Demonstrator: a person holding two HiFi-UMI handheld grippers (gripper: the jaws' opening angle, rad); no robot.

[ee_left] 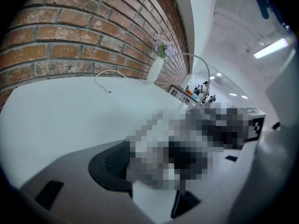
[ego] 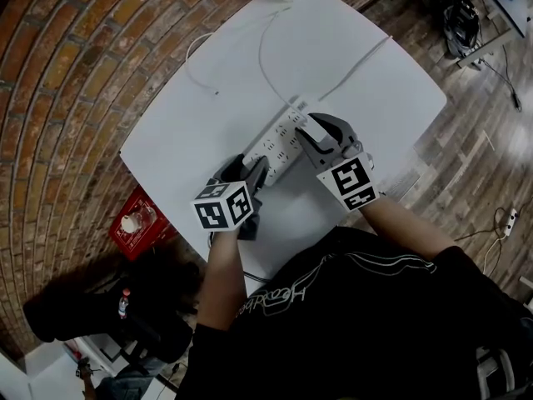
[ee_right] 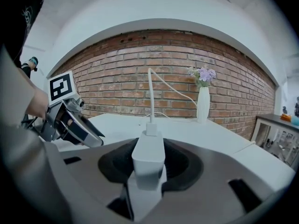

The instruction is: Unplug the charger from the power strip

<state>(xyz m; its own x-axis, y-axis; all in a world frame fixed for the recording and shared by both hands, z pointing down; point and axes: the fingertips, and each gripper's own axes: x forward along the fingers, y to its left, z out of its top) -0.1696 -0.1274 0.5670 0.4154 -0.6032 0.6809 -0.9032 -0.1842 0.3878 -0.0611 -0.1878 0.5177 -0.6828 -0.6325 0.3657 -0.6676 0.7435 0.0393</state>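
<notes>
A red crate (ego: 154, 233) holding a bottle sits on the floor at the far left, against the brick wall (ee_right: 117, 64). On the table (ego: 350, 48) a loose white cable (ego: 188, 63) curls well apart from the work. A white vase (ee_right: 203, 104) of purple flowers stands at the far edge by the wall. The person's forearms and black shirt fill the lower part of the head view.

The left gripper (ego: 256, 172) lies at the near end of the white power strip (ego: 279, 144). Its own view is partly blurred, but it shows the dark pads pressing a white body from both sides, so its jaws are closed on the power strip. Further right, the right gripper (ego: 312, 132) reaches the far end of the power strip. Its jaws are clamped on the white charger (ee_right: 148, 155), which stands squarely between the two pads, held by its flanks, with its outer end poking past the fingertips. The charger's cable (ee_right: 151, 92) rises straight from that end, then arcs toward the vase. From above, the charger sits at the far end of the power strip. Whether its prongs are seated in a socket cannot be told.

The table is plain white with rounded corners, one side close to the brick wall. To its right runs a wood-plank floor (ego: 466, 140), where a dark bag (ego: 458, 19) lies.
</notes>
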